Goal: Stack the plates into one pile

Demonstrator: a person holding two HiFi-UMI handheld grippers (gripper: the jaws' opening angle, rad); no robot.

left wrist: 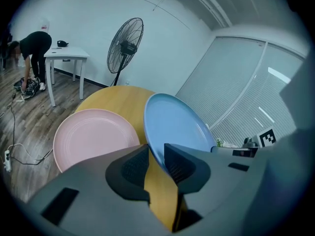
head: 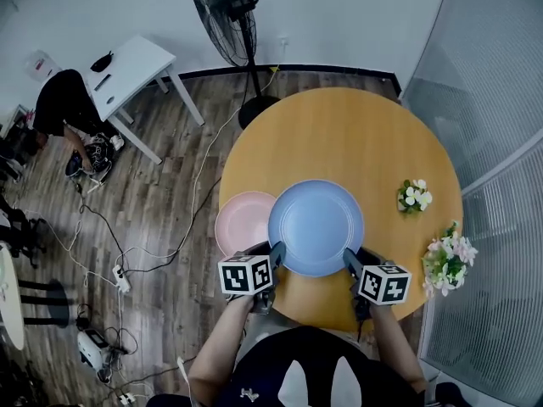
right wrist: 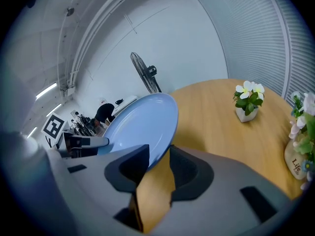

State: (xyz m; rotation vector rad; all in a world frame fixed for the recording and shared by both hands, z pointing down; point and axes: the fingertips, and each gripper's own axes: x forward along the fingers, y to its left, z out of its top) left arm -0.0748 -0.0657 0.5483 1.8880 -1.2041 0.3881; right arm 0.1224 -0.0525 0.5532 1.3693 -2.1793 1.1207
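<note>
Blue plate [head: 316, 225] is up off the round wooden table [head: 339, 134], dead centre of the head view, and it's a two-handed hold. The left gripper [head: 277, 254] has its jaws narrowed onto the plate's lower-left rim, and the right gripper [head: 351, 262] clamps the lower-right rim. In the left gripper view the blue rim runs straight in between the two dark pads, with the plate tilted. It's the same story in the right gripper view: rim pinched between the pads, bare tabletop showing beneath. The pink plate [head: 243, 221] lies flat at the table's left edge, its right side covered by the blue one in the head view. At the right of the table sits a small pot of white flowers [head: 414, 196], and nearer the lower right a pink-and-white bouquet [head: 448, 261]. There's a standing fan [head: 227, 11] at the top of the frame, and a person [head: 64, 100] bent over at upper left beside a white table [head: 136, 62].
</note>
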